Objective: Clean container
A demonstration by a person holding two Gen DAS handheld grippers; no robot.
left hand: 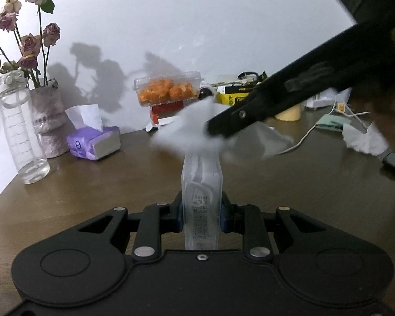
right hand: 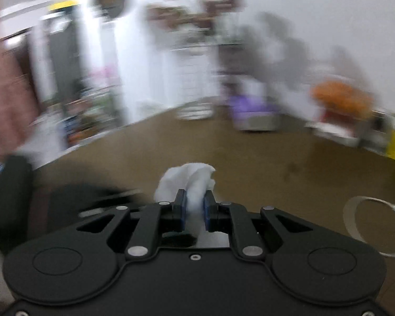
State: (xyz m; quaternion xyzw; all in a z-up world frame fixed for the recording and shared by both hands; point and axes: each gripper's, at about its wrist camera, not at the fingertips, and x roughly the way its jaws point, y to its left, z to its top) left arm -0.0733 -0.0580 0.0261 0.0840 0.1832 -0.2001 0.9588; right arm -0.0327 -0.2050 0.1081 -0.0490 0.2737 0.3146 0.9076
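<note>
The clear, flat-sided plastic container with printed lettering is clamped on edge between the 2 blue pads of the left gripper, held above the brown wooden table. Its far end is covered by a crumpled white tissue, blurred in the left wrist view, and that tissue is pinched by the black fingers of the right gripper, which reaches in from the upper right.

In the right wrist view the same white tissue is seen squeezed between the blue pads of the right gripper, the jaws nearly together on it (everything beyond is smeared with blur). The container itself cannot be made out there.

Along the wall, a pale textured vase of dried pink roses is flanked by a clear water bottle. Just beside the vase a purple tissue pack is lying. Further right, a clear clamshell box of orange fruit is stacked on red cartons. A white cable is trailed across the table at the right.
</note>
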